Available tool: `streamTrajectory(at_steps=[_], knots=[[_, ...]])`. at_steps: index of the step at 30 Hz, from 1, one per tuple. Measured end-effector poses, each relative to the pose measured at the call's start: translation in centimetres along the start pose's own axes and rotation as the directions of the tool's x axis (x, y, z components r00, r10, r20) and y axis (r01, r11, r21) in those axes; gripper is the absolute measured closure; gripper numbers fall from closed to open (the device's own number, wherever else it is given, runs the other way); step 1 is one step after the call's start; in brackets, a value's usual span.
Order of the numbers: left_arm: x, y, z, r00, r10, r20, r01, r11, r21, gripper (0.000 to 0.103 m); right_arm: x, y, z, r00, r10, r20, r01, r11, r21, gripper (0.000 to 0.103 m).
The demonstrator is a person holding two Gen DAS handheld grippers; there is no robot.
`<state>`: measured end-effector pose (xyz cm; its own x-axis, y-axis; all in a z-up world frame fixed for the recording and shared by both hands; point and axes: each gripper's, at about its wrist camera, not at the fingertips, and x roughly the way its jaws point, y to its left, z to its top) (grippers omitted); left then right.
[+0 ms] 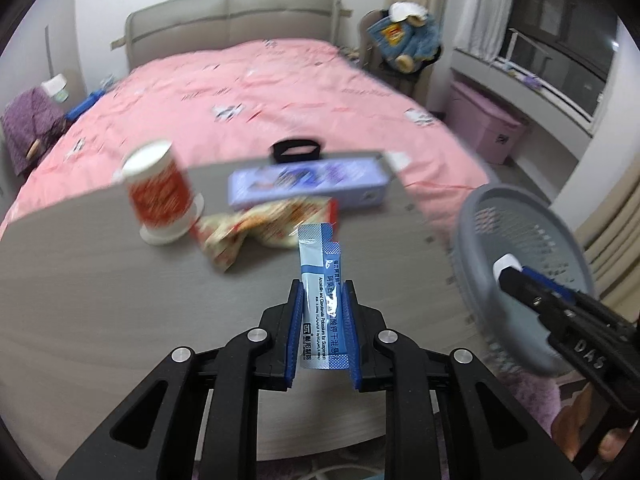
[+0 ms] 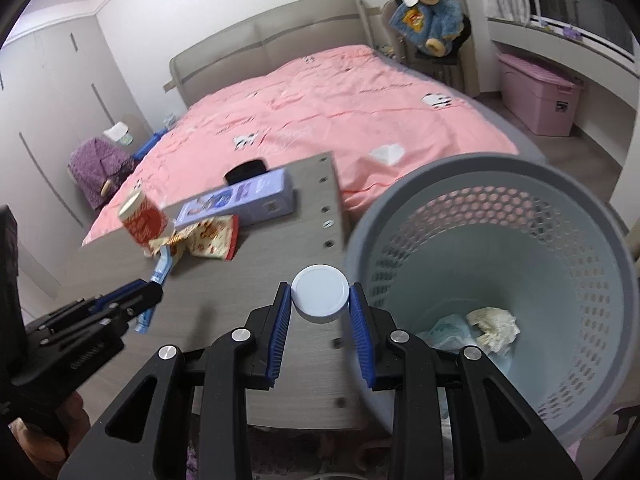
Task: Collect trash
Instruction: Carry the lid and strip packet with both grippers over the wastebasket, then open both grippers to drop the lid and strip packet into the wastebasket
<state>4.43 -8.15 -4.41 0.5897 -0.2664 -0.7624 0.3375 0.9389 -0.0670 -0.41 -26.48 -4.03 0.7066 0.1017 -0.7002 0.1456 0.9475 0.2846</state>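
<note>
So the desk (image 1: 100,300) is still pretty cluttered toward its far side: an upside-down red and white paper cup (image 1: 158,192) in the left-centre of the left wrist view, a crumpled snack wrapper (image 1: 256,228) right beside it, and a long purple box (image 1: 308,186) just behind that, with something black (image 1: 296,150) at the desk's back edge, maybe a strap, too blurry to tell. The left gripper (image 1: 324,300) is clamped on a blue medicine sachet (image 1: 318,276), held up clear of the desk. The right gripper (image 2: 320,300) is clamped on a white round cap (image 2: 319,298).

The grey perforated wastebasket (image 2: 500,184) sits off the desk's right edge, tipped toward the camera, with crumpled paper (image 2: 492,328) at the bottom. The front half of the desk is bare. A pink-covered bed (image 1: 280,92) fills the background.
</note>
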Motion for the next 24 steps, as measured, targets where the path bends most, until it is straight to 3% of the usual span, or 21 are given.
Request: streamTrajectory(at_steps=[5, 13, 19, 24], knots=[[-0.2, -5.0, 2.0, 0.996, -0.086, 0.032, 0.083, 0.993, 0.078, 0.084, -2.7, -4.3, 0.7, 0.995, -0.086, 0.050, 0.084, 0.995, 0.058, 0.073], [1.7, -13.5, 2.8, 0.976, -0.216, -0.025, 0.216, 0.950, 0.227, 0.083, -4.7, -11.4, 0.3, 0.978, -0.204, 0.044, 0.195, 0.969, 0.154, 0.073], [4.2, -17.7, 2.3, 0.967, -0.235, -0.100, 0.254, 0.920, 0.298, 0.083, -4.2, -13.9, -0.6, 0.977, -0.212, 0.019, 0.204, 0.958, 0.202, 0.073], [4.7, -19.0, 2.2, 0.966, -0.232, -0.116, 0.257, 0.915, 0.310, 0.083, -4.1, -14.7, -0.8, 0.979, -0.202, 0.017, 0.194, 0.957, 0.218, 0.072]])
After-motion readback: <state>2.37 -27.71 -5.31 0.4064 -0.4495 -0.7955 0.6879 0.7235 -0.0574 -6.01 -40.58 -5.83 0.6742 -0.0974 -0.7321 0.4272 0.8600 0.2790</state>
